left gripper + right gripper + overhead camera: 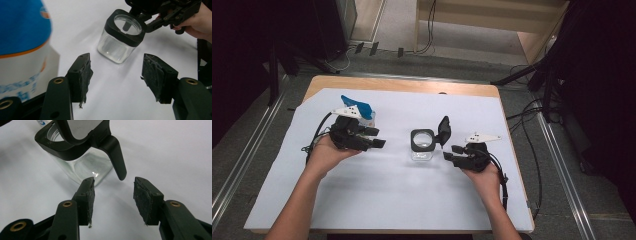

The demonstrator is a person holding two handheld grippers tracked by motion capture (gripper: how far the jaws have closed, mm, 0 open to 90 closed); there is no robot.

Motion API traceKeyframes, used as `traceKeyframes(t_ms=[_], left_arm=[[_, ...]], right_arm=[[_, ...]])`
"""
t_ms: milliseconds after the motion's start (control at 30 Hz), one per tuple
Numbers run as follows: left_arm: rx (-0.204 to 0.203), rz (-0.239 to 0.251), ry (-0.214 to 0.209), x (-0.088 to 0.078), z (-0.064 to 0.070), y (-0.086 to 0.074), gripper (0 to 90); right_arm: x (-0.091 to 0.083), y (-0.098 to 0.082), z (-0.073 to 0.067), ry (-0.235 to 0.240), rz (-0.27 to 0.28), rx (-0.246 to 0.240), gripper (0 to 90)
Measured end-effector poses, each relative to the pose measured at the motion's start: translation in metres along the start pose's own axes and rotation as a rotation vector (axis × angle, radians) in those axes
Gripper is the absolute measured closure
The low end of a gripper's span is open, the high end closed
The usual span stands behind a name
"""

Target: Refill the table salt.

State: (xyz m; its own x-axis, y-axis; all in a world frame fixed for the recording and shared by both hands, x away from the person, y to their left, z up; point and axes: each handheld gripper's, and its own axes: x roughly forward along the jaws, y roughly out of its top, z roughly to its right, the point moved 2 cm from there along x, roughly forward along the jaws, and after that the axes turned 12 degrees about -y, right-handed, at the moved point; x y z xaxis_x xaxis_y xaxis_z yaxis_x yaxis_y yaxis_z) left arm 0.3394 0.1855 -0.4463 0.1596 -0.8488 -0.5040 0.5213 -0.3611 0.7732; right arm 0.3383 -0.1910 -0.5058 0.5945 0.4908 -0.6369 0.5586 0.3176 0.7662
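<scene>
Both my grippers are spread, nothing pinched: left gripper and right gripper either side of the glass jar mid-surface, its black lid flipped up. Blue-and-white pouch toward the left edge, lettering too blurry to read.

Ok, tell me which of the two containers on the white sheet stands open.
The clear square glass jar with the black rim: its black hinged lid is flipped up. The blue-and-white pouch by the left gripper looks closed.

Clear square jar upright mid-table, black hinged lid open, seemingly empty
</scene>
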Motion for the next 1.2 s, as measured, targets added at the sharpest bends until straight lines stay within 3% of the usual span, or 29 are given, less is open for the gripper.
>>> traceKeyframes(t_ms=[133, 533, 567, 767, 833, 967, 1067, 1133, 1200], left_arm=[[-0.026, 0.025, 0.018, -0.013, -0.006, -0.004, 41.4], [-0.036, 0.058, 0.068, -0.040, -0.014, -0.004, 41.6], [-0.041, 0.059, 0.088, -0.045, -0.018, -0.005, 41.6], [-0.056, 0.061, 0.110, -0.059, -0.029, -0.004, 41.7], [-0.061, 0.075, 0.103, -0.065, -0.032, -0.004, 41.7], [-0.069, 0.094, 0.140, -0.075, -0.042, -0.005, 41.2], [-0.090, 0.106, 0.144, -0.080, -0.051, -0.005, 41.1], [-0.084, 0.092, 0.156, -0.081, -0.055, -0.003, 41.0], [-0.075, 0.109, 0.147, -0.080, -0.058, 0.000, 41.1]], right_arm=[[0.004, 0.001, -0.002, 0.002, -0.012, -0.012, 52.6], [0.003, 0.001, 0.001, 0.009, -0.014, -0.003, 52.5], [0.003, 0.001, 0.001, 0.009, -0.015, -0.004, 52.4], [0.003, -0.001, 0.000, 0.006, -0.025, -0.009, 51.9], [0.002, -0.002, -0.001, 0.007, -0.026, -0.008, 51.9], [0.001, -0.004, 0.000, 0.001, -0.031, -0.001, 51.7], [-0.001, -0.006, 0.001, 0.000, -0.021, 0.001, 51.6], [-0.003, -0.008, 0.001, -0.005, -0.021, 0.004, 51.5], [-0.005, -0.009, 0.001, -0.009, -0.017, 0.006, 51.5]])
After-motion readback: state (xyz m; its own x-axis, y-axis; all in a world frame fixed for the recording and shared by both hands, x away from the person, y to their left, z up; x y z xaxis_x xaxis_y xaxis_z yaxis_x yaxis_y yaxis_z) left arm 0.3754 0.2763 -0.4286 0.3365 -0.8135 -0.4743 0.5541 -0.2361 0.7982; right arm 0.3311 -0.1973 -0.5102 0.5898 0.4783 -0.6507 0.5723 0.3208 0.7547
